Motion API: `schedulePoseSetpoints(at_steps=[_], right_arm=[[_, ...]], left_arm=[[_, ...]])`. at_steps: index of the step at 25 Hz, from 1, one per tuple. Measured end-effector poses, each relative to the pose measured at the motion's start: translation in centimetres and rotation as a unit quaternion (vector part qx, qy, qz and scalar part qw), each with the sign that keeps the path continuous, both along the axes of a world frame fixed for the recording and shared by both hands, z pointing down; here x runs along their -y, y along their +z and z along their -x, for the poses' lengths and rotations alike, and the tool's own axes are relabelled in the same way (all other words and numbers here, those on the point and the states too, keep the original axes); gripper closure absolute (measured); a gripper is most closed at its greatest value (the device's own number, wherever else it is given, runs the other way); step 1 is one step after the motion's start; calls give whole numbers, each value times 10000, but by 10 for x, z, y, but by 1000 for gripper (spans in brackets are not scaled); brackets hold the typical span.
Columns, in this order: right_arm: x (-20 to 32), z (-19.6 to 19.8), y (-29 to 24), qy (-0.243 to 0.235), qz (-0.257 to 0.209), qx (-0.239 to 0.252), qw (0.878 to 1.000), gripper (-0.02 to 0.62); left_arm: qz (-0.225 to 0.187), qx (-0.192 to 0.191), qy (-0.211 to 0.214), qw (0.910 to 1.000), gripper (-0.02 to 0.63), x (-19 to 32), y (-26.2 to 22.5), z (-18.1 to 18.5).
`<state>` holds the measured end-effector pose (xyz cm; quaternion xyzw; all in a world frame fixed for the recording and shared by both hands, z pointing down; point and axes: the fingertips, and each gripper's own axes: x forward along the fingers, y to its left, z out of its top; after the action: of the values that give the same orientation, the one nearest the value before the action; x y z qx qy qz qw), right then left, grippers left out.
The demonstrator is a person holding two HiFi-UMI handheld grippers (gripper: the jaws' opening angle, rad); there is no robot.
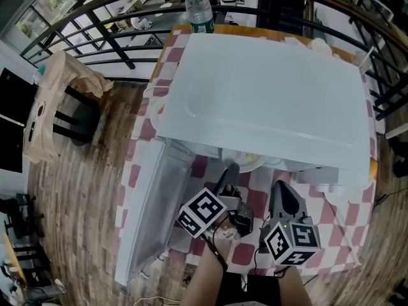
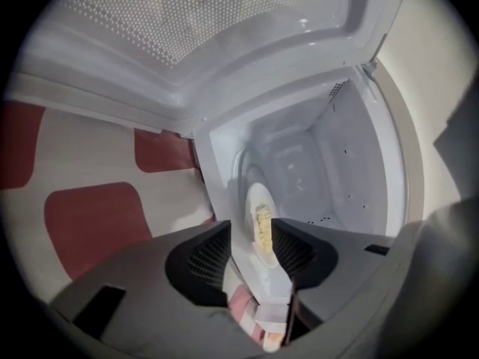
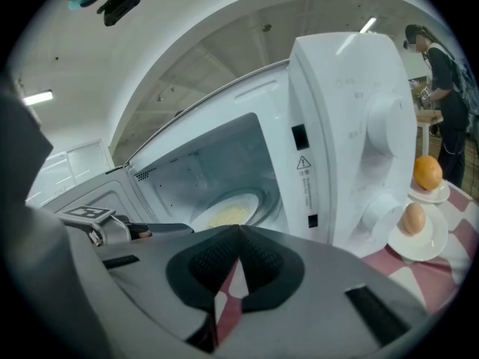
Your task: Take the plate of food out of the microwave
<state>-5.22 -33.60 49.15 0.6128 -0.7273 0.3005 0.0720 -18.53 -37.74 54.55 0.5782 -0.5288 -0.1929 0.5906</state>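
White metal fills the head view: we look down on the microwave (image 1: 268, 88), with its door (image 1: 150, 196) swung wide at its left side. The plate (image 1: 250, 160) just peeks out under the microwave's front edge, so it sits inside. The left gripper (image 1: 227, 174) and the right gripper (image 1: 280, 193) both hang just in front of the microwave's mouth, over the checked cloth (image 1: 338, 234).

From the left gripper view we see its jaws standing apart with nothing pressed between them. Past them the plate, with yellow food (image 2: 263, 230) on it, lies on the floor of the microwave, well inside.

From the right gripper view its jaws meet at the tips, closed on nothing, and the plate lies deep in the microwave beyond them.

We judge the door-opening step done. Reaching in, gripping the plate's rim and drawing it out of the microwave are all left to do.
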Motion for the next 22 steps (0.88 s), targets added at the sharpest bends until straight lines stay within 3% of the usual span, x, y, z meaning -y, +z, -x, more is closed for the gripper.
schedulePoseSetpoints(at_steps=[14, 16, 22], right_arm=[[-5, -15, 6, 154, 84, 17, 9998, 601], [-4, -16, 6, 162, 86, 10, 9998, 601], [-3, -15, 7, 134, 103, 7, 9999, 601]], left_arm=[[248, -231, -157, 9993, 442, 19, 14, -7], [269, -226, -164, 9992, 499, 20, 15, -7], [167, -352, -136, 9991, 546, 17, 11, -11]])
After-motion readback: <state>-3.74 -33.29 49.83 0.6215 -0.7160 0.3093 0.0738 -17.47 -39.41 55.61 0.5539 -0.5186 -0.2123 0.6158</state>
